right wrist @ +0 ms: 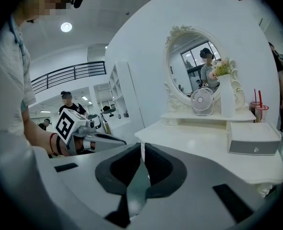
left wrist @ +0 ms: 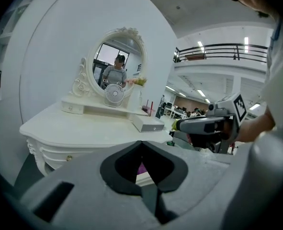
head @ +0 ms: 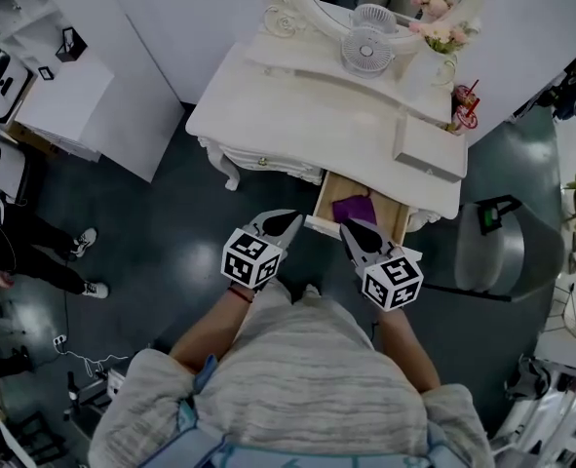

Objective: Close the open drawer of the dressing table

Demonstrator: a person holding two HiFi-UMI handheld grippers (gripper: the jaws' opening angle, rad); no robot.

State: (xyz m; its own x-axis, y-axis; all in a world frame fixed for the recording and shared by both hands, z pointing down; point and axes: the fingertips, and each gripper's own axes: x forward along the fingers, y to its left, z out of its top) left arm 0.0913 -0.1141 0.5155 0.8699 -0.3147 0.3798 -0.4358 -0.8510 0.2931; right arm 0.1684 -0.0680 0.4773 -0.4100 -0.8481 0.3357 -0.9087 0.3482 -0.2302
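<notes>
Left gripper (head: pixel 288 220), jaws closed & empty, is just beside the open drawer (head: pixel 323 203) under the dressing table's (head: pixel 297 130) front edge, right end. Right gripper (head: pixel 352 228), also closed & empty, is near the drawer front. Risk: a one-sided push could skew & jam it.

Left gripper (head: pixel 289 220) and right gripper (head: pixel 352 229) side by side, jaws together, both empty

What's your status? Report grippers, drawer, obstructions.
Left gripper and right gripper both shut, empty, at the drawer front. Drawer open on the dressing table. Purple item inside; no blocker seen.
</notes>
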